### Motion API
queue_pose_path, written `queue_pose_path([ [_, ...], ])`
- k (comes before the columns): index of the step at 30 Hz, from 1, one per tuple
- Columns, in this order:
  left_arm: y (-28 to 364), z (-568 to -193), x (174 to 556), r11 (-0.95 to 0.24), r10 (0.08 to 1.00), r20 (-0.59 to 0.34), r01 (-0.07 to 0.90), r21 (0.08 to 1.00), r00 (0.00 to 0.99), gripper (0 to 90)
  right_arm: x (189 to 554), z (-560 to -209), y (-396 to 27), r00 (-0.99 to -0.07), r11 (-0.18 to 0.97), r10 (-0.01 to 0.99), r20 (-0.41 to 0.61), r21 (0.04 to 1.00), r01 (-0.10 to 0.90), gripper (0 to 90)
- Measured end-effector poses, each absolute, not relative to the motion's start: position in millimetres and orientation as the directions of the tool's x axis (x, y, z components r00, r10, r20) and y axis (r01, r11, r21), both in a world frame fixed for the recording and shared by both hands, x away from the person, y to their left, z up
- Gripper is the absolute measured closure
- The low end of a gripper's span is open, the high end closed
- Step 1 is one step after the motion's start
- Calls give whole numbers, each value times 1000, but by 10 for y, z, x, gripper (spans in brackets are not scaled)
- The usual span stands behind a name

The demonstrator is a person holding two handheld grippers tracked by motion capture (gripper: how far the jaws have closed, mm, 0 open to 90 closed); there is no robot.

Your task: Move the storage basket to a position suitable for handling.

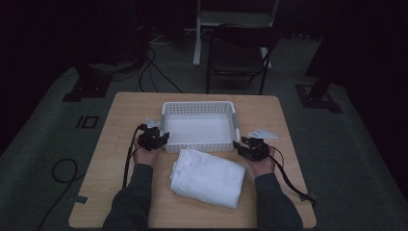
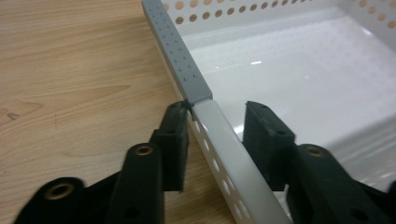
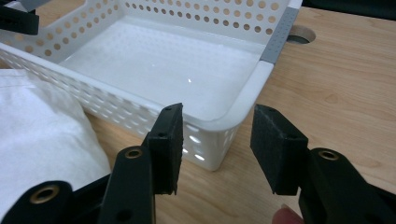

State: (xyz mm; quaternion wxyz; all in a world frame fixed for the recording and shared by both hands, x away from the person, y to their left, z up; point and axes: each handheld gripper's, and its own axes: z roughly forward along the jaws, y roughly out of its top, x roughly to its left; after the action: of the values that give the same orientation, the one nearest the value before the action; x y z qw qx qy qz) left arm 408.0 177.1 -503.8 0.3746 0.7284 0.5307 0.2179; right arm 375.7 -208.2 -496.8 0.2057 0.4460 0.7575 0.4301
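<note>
Nearest on the wooden worktop (image 1: 120, 192), a folded white cloth (image 1: 208, 177); just beyond it, a white perforated basket (image 1: 199, 126). At the basket's left rim, left tongs (image 2: 217, 133) straddling the wall, one pad touching, the other clear. At its near right corner, right tongs (image 3: 217, 140) parted, gripping nothing.

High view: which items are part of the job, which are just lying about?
In the job:
- white perforated basket
- folded white cloth
- left gripper, jaws astride the basket's rim
- right gripper, open at the basket's corner

Lying about:
- folding chair
- floor cables
</note>
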Motion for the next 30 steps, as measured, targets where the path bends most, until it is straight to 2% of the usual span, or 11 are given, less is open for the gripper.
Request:
queue_pose_path([
  [3, 1817, -4916, 3953, -131, 935, -91, 572, 809, 343, 486, 3671, -4929, -2105, -518, 228, 852, 71, 842, 489, 502],
  [6, 1854, -4791, 3792, -121, 932, -93, 544, 830, 350, 457, 3550, -4894, -2150, -520, 226, 852, 68, 847, 482, 478],
  [15, 1775, -4738, 3307, -147, 914, -80, 509, 848, 397, 439, 3199, -4898, -2222, -528, 249, 848, 47, 844, 476, 456],
  [30, 1576, -5016, 2979, -181, 877, -115, 541, 821, 467, 429, 2745, -5095, -2297, -543, 272, 838, 53, 823, 499, 456],
])
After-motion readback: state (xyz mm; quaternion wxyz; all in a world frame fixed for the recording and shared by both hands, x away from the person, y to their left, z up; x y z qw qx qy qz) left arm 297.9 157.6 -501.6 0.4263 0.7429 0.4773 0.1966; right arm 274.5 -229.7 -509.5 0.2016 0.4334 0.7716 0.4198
